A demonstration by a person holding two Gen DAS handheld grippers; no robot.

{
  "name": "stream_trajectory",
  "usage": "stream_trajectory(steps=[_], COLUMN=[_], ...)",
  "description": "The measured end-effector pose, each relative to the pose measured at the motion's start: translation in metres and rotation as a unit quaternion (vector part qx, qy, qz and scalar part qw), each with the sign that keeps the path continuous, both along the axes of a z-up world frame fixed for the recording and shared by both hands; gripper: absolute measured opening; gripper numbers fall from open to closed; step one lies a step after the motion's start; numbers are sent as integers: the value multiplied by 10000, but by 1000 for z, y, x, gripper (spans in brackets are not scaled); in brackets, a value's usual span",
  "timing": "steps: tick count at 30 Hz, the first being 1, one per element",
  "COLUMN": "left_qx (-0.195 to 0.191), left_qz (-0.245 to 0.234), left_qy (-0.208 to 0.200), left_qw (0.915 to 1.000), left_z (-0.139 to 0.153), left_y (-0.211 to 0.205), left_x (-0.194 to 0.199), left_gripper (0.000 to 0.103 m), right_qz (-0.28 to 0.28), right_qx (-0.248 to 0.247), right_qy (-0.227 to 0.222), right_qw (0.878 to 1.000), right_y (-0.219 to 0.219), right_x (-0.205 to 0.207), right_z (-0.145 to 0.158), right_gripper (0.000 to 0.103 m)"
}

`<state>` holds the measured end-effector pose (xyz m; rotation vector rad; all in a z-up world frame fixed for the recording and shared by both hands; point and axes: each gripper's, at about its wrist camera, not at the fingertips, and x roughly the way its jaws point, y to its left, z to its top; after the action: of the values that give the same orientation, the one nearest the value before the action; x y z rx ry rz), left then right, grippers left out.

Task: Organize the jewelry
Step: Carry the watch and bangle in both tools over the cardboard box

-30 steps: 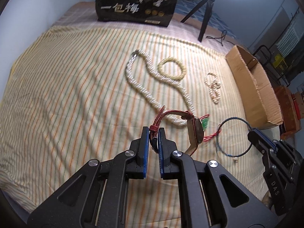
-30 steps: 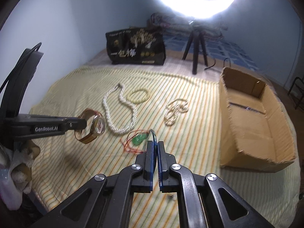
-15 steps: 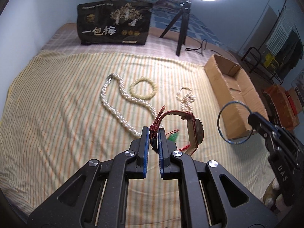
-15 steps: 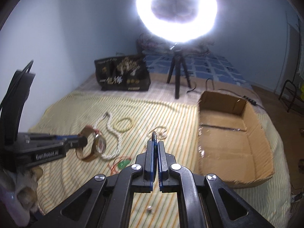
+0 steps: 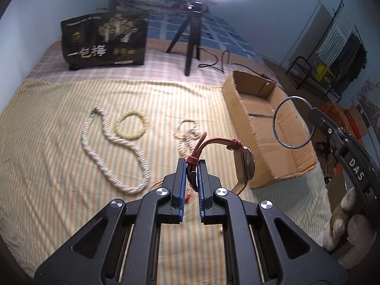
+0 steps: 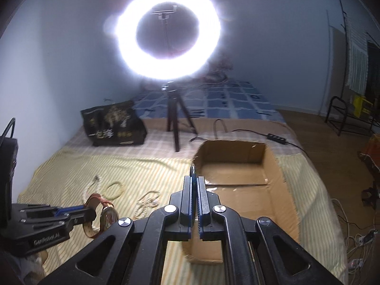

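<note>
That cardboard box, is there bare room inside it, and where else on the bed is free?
The cardboard box floor looks bare throughout. On the striped bedspread, the wide stretch left of the pearl necklace is free, as is the strip toward the black bag. It is crowded mid-bed around the yellow bracelet and small pearl bracelet.

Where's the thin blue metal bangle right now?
In the left wrist view, the thin blue metal bangle hangs at right, pinched in the right claw, above the open cardboard box.

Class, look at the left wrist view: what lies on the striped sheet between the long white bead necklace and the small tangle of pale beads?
A yellowish bead bracelet lies there, touching the necklace and apart from the tangle.
</note>
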<state>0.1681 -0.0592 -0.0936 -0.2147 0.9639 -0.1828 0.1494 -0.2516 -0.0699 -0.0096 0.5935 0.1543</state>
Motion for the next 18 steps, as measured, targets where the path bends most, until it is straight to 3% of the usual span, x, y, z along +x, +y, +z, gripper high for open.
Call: stream_trajectory(steps=[8, 18], left_qx=[-94, -118], left_qz=[-253, -528], left_qy=[7, 67], left_qw=[9996, 9985], left_z=[1, -6], left_y=[-46, -97], left_x=[19, 33], left_gripper=[7, 7], right_qz=[-331, -692], right_qx=[-64, 232], right_qy=[58, 310], right_qw=[9994, 9968], right_y=[-31, -70], right_x=[21, 42], right_z=[-3, -15], right_gripper=[0, 0])
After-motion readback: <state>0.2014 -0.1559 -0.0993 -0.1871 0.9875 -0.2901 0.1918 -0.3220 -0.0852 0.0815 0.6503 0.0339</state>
